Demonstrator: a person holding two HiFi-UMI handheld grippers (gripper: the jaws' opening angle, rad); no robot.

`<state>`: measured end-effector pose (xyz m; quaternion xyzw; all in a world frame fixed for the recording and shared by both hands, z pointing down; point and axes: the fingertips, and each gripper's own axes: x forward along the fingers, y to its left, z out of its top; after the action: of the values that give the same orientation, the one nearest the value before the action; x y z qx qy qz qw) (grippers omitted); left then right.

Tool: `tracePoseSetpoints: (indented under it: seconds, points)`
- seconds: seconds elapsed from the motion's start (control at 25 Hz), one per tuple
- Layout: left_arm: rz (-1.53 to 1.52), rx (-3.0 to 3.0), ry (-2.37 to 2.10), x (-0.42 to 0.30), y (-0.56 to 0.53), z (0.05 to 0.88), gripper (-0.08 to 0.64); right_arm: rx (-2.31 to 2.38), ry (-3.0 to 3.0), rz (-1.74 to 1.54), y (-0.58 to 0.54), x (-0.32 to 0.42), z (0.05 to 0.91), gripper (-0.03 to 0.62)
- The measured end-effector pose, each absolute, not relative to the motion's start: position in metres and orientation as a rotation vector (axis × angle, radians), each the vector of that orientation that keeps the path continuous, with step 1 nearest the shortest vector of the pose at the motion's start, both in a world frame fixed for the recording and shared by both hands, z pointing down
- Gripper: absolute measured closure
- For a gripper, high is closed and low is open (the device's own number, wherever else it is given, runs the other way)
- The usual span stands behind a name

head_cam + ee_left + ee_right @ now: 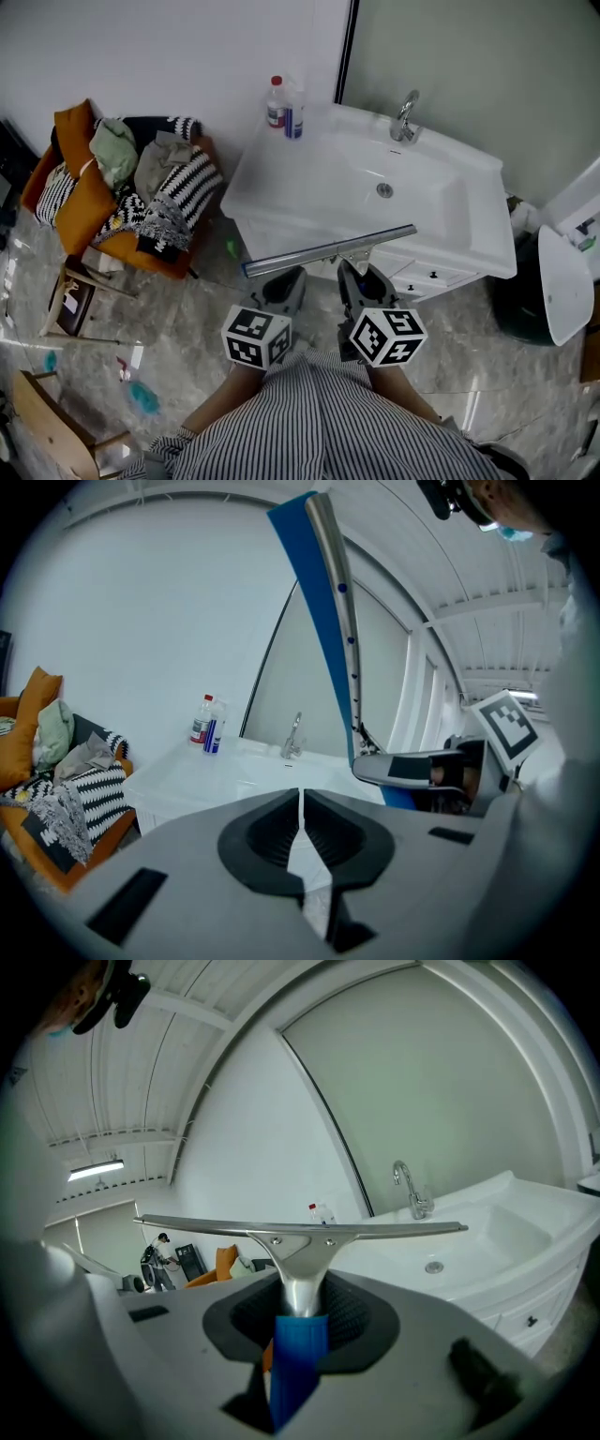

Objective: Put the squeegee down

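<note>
holding squeegee [328, 248] by its blue handle, pinched in right gripper [298, 1327], blade crosswise near front edge of sink [272, 202]. noted left gripper [300, 841] pressed together, empty, just beside. bare basin beyond blade.

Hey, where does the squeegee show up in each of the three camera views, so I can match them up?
Head view: the squeegee runs crosswise at the picture's centre, tilted up to the right.
Left gripper view: its blade rises steeply at upper centre.
Right gripper view: the blade spans the middle, with the blue handle at bottom centre.
Shared landmark: the faucet, seen at and.
</note>
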<state>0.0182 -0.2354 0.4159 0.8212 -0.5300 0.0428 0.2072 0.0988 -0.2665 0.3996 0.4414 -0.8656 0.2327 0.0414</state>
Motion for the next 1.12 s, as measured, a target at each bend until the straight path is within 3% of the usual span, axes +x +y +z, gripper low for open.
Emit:
tracePoseSetpoints:
  seconds: [1.12]
  points:
    - [0.128, 2.146, -1.554, -0.017, -0.313, 0.436, 0.535, 1.217, -2.621, 0.857, -0.347, 0.064, 0.427, 0.495]
